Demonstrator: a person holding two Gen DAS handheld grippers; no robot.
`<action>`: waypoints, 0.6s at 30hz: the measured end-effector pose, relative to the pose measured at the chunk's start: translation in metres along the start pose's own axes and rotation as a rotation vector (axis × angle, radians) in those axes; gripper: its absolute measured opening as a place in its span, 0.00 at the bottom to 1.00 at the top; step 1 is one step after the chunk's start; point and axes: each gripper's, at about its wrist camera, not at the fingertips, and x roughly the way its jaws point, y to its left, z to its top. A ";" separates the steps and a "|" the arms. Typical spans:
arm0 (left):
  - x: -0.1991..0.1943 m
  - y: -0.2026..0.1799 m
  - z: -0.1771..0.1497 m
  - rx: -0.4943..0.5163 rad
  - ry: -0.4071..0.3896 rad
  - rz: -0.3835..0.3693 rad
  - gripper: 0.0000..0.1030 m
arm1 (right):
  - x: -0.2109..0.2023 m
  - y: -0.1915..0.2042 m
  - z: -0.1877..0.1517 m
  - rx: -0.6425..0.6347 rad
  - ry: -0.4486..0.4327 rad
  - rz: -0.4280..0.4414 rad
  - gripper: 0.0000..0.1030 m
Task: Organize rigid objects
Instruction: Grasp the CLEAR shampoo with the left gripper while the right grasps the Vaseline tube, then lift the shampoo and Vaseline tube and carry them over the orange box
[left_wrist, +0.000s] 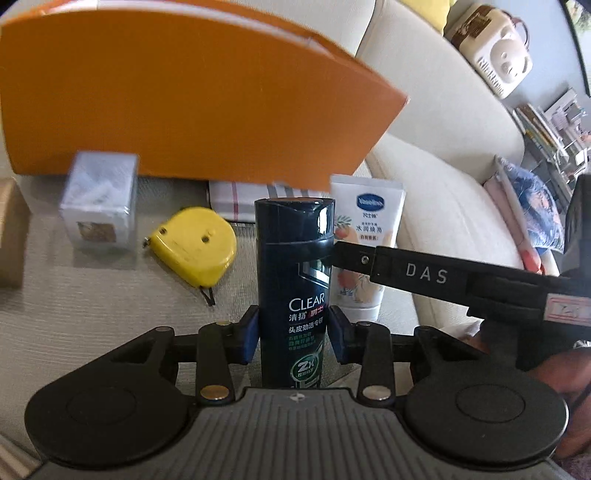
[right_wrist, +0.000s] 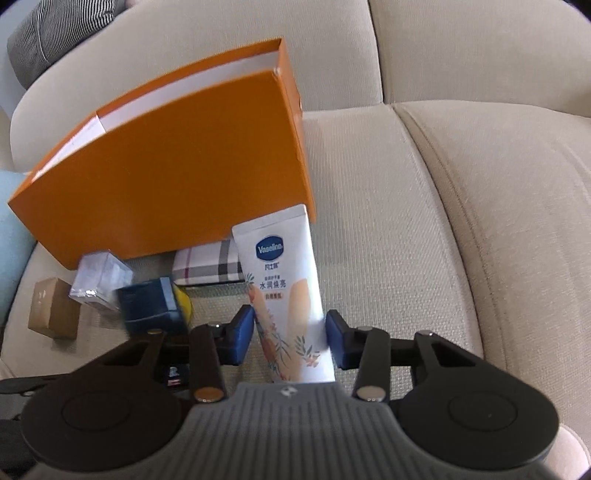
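Jaws of the left gripper (left_wrist: 294, 334) clamp a dark navy shampoo bottle (left_wrist: 294, 280) printed "CLEAR" and "2X", held upright above the beige sofa seat (left_wrist: 92, 306). Right gripper (right_wrist: 290, 338) jaws pinch a white Vaseline lotion tube (right_wrist: 286, 295) with peach artwork, just beside the bottle. Its finger reads "DAS". Behind both, toward the sofa's backrest, stands an orange box (right_wrist: 166, 184), with a yellow tape measure (left_wrist: 194, 249), a clear plastic cube (left_wrist: 98, 203) and a plaid pouch (right_wrist: 210, 267) before it.

Glossy dark plastic shampoo bottle (left_wrist: 291, 295); smooth white plastic tube (right_wrist: 288, 295); matt orange card box (right_wrist: 166, 177); woven cloth cushion (right_wrist: 388, 240).
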 end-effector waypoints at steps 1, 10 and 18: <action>-0.004 0.001 0.001 0.001 -0.011 -0.002 0.42 | -0.003 0.001 0.000 -0.002 -0.012 -0.002 0.40; -0.034 0.012 0.012 0.008 -0.104 -0.021 0.42 | -0.019 0.017 -0.003 -0.048 -0.062 -0.011 0.20; -0.056 -0.003 0.032 -0.010 -0.165 -0.044 0.42 | -0.051 0.028 -0.004 -0.072 -0.129 -0.007 0.20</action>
